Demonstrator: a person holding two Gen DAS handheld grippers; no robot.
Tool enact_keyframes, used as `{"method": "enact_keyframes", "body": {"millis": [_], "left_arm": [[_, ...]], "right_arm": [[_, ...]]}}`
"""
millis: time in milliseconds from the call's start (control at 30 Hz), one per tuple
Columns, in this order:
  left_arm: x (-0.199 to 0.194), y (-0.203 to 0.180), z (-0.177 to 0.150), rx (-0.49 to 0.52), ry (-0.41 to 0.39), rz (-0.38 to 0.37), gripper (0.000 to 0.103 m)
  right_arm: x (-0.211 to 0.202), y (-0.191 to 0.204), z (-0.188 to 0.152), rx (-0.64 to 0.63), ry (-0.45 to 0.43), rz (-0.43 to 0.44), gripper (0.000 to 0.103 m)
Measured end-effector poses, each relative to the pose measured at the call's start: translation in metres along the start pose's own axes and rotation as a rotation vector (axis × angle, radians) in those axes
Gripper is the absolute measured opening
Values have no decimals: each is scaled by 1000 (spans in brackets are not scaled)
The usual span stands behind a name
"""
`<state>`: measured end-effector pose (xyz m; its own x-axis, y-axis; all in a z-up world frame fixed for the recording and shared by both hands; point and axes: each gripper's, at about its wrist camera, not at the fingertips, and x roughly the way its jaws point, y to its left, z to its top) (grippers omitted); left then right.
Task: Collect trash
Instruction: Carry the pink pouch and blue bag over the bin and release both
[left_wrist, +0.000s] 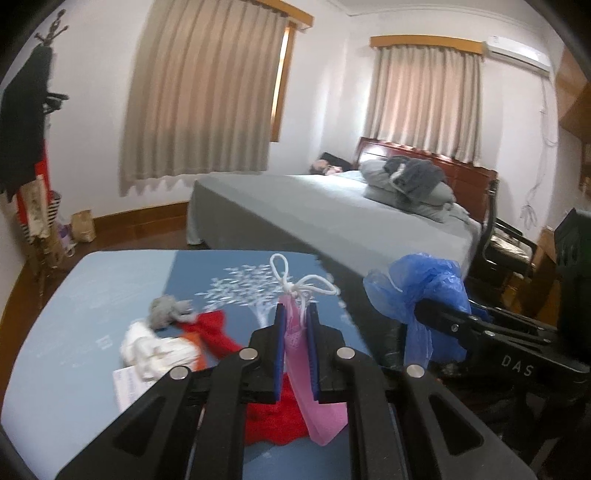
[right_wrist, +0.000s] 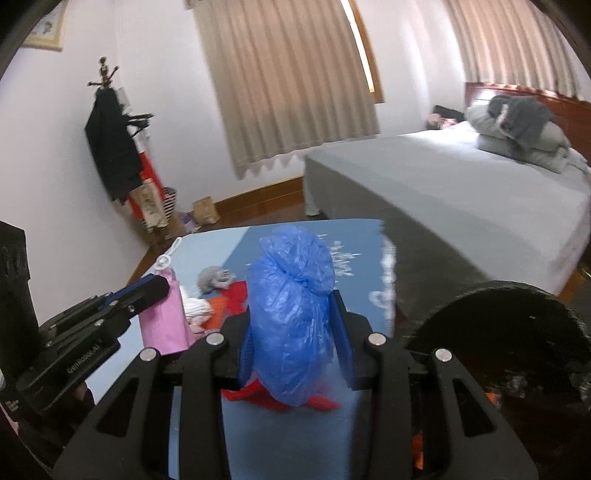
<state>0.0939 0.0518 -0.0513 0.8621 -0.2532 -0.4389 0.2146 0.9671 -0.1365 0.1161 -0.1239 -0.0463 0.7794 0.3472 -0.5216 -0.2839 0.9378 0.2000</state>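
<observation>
Your left gripper (left_wrist: 295, 325) fills the left wrist view, its blue pads clamped nearly shut on a small pink paper bag (left_wrist: 301, 350) with white cord handles, held above the blue table (left_wrist: 74, 314). Beside the bag on the table lie red cloth (left_wrist: 214, 332), white crumpled trash (left_wrist: 155, 350) and a grey wad (left_wrist: 166, 310). "DAS" reads on the right gripper (left_wrist: 436, 314).

From the right wrist view, your right gripper (right_wrist: 295, 332) stands partly open, squeezing a knotted blue plastic bag (right_wrist: 291, 314) above the same table (right_wrist: 280, 435). "GenHouse.AI" reads on the left gripper (right_wrist: 147, 295).
</observation>
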Motion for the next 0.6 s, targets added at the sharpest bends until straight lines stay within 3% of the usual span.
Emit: {"method": "enact_keyframes", "body": {"millis": [600], "left_arm": [[54, -141, -3, 124, 43, -282, 11]], "right_arm": [[-75, -124, -44, 142, -39, -300, 37]]}}
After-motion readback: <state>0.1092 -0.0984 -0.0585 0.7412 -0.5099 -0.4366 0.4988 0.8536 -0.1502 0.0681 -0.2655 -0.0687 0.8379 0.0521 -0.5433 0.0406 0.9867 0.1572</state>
